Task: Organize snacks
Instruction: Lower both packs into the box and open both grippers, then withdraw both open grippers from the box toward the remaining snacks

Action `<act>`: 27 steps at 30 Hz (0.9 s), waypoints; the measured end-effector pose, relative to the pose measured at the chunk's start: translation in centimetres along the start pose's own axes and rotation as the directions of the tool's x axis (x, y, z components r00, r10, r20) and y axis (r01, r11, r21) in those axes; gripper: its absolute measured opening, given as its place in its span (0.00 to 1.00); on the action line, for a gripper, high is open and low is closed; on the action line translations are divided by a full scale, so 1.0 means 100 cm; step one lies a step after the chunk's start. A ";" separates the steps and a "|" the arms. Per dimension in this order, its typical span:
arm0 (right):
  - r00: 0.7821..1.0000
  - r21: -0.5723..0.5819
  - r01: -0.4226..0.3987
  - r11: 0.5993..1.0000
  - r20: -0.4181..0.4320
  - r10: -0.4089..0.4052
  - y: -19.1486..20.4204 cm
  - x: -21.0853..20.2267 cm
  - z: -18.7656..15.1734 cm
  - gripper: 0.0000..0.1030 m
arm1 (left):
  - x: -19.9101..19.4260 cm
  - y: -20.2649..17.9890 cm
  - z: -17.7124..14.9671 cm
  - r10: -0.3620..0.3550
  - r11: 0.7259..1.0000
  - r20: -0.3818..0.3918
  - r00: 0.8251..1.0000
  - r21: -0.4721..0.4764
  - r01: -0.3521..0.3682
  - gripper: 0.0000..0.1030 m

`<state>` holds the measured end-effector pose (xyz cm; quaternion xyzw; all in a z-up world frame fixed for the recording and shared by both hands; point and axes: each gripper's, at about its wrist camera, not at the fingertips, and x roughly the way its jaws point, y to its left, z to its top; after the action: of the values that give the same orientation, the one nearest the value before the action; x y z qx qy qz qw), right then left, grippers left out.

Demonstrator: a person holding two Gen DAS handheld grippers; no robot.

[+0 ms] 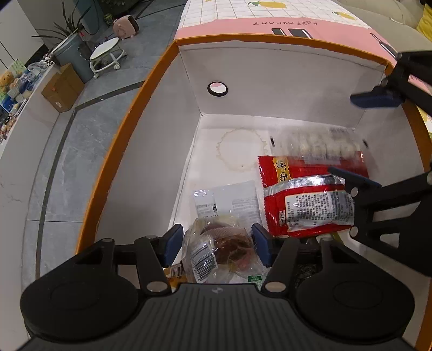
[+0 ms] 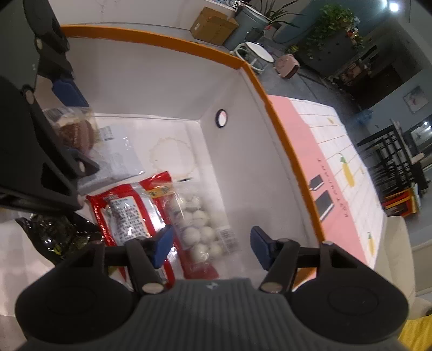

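An orange-rimmed white box (image 1: 151,89) (image 2: 275,113) holds the snacks. My left gripper (image 1: 217,244) is inside the box, its blue pads on either side of a clear pack with a brown bun (image 1: 224,248), also seen in the right wrist view (image 2: 75,129). The pads stand wide apart and seem barely to touch the wrapper. A flat clear packet (image 1: 232,201) lies under it. A red snack bag (image 1: 310,199) (image 2: 124,213) and a clear bag of white balls (image 1: 324,145) (image 2: 199,226) lie on the box floor. My right gripper (image 2: 210,247) (image 1: 367,140) hovers open above the balls bag.
A pink and white gridded tablecloth (image 1: 270,16) (image 2: 337,162) lies beyond the box. A dark crinkly packet (image 2: 54,235) lies at the box's near side. On the floor stand a cardboard carton (image 1: 63,90), a white stool (image 1: 105,54) and potted plants.
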<state>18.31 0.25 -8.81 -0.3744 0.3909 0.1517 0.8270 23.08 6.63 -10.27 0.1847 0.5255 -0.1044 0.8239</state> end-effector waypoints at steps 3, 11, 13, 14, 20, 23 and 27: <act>1.000 0.010 0.012 1.000 0.007 -0.012 -0.003 -0.005 -0.002 0.68 | -0.004 0.000 -0.001 0.006 1.000 0.008 1.000 -0.008 -0.006 0.69; 0.997 0.107 0.004 0.994 0.074 -0.012 -0.023 -0.034 -0.015 0.75 | -0.040 0.002 -0.002 0.022 0.997 0.126 0.992 -0.082 -0.012 0.80; 0.994 0.151 0.008 0.989 0.110 -0.025 -0.029 -0.047 -0.020 0.76 | -0.051 0.003 -0.003 0.038 0.993 0.168 0.985 -0.113 -0.019 0.80; 0.991 0.177 0.008 0.984 0.128 -0.031 -0.032 -0.054 -0.023 0.76 | -0.056 0.003 -0.003 0.038 0.992 0.190 0.981 -0.122 -0.015 0.80; 0.970 0.362 -0.035 0.931 0.236 -0.055 -0.052 -0.095 -0.050 0.76 | -0.087 -0.008 -0.010 0.048 0.992 0.333 0.942 -0.124 -0.007 0.80; 0.961 0.439 -0.063 0.896 0.271 -0.065 -0.057 -0.112 -0.066 0.76 | -0.102 -0.019 -0.017 0.044 0.993 0.399 0.916 -0.114 0.002 0.80; 0.949 0.507 -0.088 0.857 0.305 -0.082 -0.057 -0.133 -0.090 0.76 | -0.118 -0.034 -0.024 0.023 0.994 0.450 0.893 -0.102 0.026 0.80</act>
<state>7.98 -9.64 0.44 -0.1102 0.2803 0.1010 0.9482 14.79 4.26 -1.14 0.1114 0.3254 -0.1172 0.9316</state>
